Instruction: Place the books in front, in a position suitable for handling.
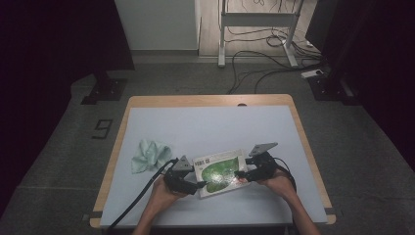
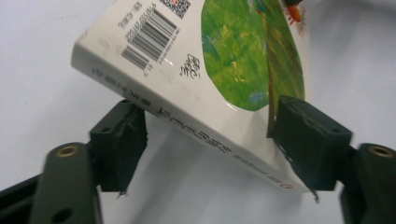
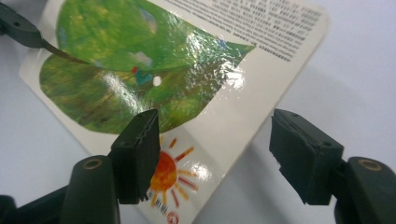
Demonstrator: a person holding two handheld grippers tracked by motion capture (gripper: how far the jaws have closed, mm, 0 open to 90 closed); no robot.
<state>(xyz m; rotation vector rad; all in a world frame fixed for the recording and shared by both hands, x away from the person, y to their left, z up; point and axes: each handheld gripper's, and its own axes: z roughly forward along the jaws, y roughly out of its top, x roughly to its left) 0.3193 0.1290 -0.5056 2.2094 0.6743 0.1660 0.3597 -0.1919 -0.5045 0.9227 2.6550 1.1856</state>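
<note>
A white picture book [image 1: 220, 171] with a large green leaf on its cover lies near the table's front edge; its barcode shows in the left gripper view [image 2: 187, 60]. My left gripper [image 1: 199, 185] sits at the book's near left corner. In its own view its jaws [image 2: 210, 135] straddle the spine corner: the right pad [image 2: 308, 140] overlaps the cover and a gap shows beside the left pad [image 2: 119, 140]. My right gripper [image 1: 241, 175] stands open at the book's right end. Its left pad [image 3: 137, 154] hovers over the printed sun on the book [image 3: 187, 84], and its right pad [image 3: 303, 154] is off the edge.
A crumpled pale green cloth [image 1: 150, 154] lies left of the book. The table [image 1: 210, 127] has a light blue top with a wooden rim. Cables and a desk frame [image 1: 254, 29] stand on the floor beyond it.
</note>
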